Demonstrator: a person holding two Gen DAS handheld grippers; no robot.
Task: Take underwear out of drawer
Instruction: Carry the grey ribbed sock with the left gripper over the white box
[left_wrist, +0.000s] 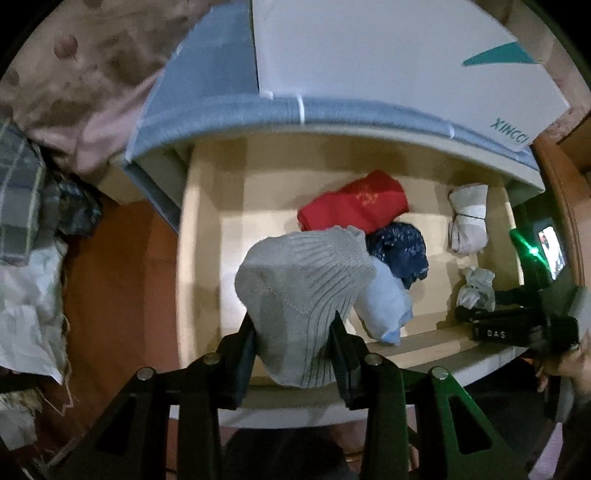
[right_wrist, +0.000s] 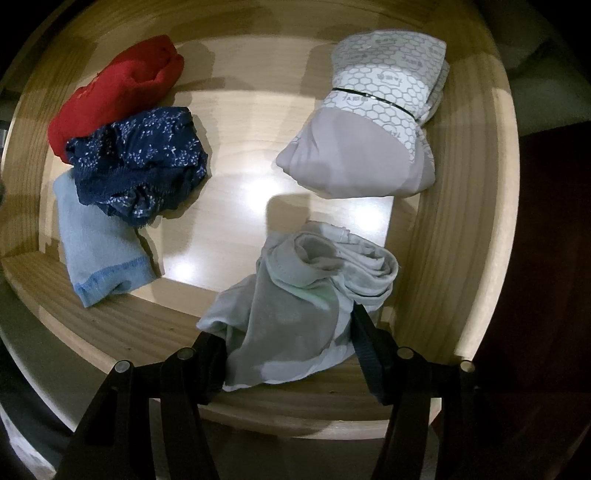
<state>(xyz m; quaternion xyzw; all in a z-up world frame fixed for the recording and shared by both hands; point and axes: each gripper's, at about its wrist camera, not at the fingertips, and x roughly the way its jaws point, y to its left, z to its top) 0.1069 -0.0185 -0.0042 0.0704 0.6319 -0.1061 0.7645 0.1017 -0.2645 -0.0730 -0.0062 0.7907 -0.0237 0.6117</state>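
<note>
The left gripper (left_wrist: 293, 332) pinches a ribbed grey knit garment (left_wrist: 303, 291) above the front of the open pale wooden drawer (right_wrist: 476, 206), while the right gripper (right_wrist: 291, 332) is closed on a crumpled pale grey-white cotton piece (right_wrist: 295, 295) at the drawer's front right corner. Farther in lie a folded light blue piece (right_wrist: 96, 251), a dark blue white-speckled lacy piece (right_wrist: 140, 166) partly over it, a red folded piece (right_wrist: 118, 92) behind that, and at the back right a mauve-grey bundle with a honeycomb-printed band (right_wrist: 365, 147).
</note>
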